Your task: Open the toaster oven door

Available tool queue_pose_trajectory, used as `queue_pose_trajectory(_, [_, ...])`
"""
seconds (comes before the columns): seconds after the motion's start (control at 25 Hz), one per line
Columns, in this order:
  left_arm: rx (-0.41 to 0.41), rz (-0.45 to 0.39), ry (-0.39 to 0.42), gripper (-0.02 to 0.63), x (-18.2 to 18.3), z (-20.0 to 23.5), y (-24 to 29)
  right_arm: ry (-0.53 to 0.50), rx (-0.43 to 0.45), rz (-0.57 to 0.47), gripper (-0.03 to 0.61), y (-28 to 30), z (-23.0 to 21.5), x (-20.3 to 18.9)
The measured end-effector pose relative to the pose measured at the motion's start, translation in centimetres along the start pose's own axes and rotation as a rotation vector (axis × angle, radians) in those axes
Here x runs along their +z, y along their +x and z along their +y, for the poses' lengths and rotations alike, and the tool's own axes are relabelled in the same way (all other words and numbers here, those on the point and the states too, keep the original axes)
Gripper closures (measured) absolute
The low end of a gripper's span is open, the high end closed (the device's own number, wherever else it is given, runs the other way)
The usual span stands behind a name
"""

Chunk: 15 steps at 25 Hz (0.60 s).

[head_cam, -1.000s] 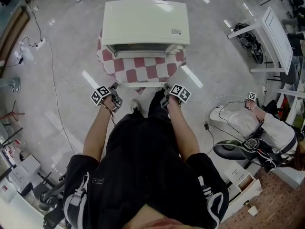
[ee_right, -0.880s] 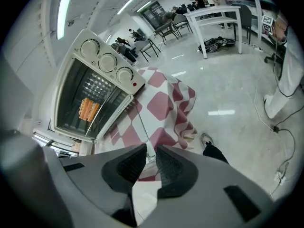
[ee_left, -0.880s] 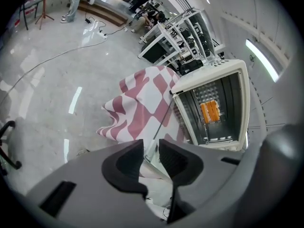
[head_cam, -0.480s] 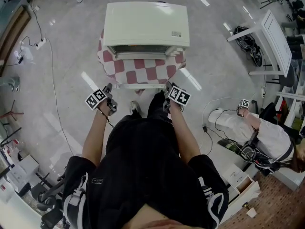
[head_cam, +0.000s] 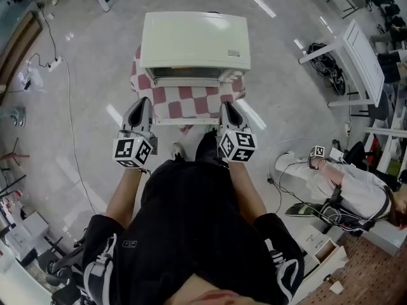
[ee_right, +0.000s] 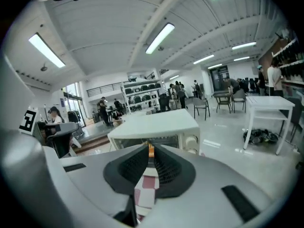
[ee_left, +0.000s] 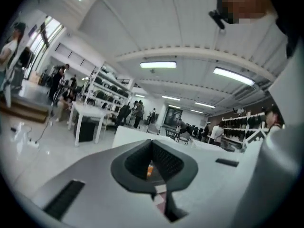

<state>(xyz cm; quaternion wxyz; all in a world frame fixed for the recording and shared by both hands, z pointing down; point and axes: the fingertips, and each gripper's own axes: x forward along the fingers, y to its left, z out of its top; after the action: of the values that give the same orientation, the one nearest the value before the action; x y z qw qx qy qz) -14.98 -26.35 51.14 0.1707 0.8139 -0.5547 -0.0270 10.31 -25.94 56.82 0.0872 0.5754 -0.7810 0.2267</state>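
The cream toaster oven [head_cam: 194, 40] stands on a small table with a red-and-white checked cloth [head_cam: 191, 100], its door shut. Both grippers hover at the table's front edge, pointing at the oven and touching nothing. My left gripper [head_cam: 141, 101] has just closed; its fingertips meet with nothing between them [ee_left: 152, 161]. My right gripper [head_cam: 227, 105] has also just been closing, and its tips meet empty [ee_right: 150, 152]. In the right gripper view the toaster oven [ee_right: 156, 125] shows its glass door and its knobs [ee_right: 191, 140] just beyond the jaws.
A white table [head_cam: 359, 56] stands at the right with dark gear [head_cam: 325, 48] under it. A seated person [head_cam: 346, 186] with another marker cube is at the lower right. A cable and power strip [head_cam: 54, 60] lie on the floor at the left.
Both grippers have risen from beside my thighs to the table's front edge and rolled, so their marker cubes now face up and the jaws point at the oven.
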Motion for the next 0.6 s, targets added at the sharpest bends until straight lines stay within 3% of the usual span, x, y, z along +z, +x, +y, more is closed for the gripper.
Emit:
queue_pose_trajectory(0.12, [-0.022,-0.078,0.082,0.604,2.9,-3.2,-1.3,-0.055,0.017,-0.097,0.533,-2.4,2.4,3.1])
queue_pose_trajectory(0.32, [-0.012,-0.097,0.176,0.604,3.1,-6.1,-3.0,-0.104,0.038,-0.131,0.548,-4.5,5.0,3.4])
queue_pose_trajectory(0.6, [-0.020,-0.078,0.174,0.604,2.4,-6.9,-3.6,-0.086,0.053,-0.107,0.552,-4.9,6.0,2.0])
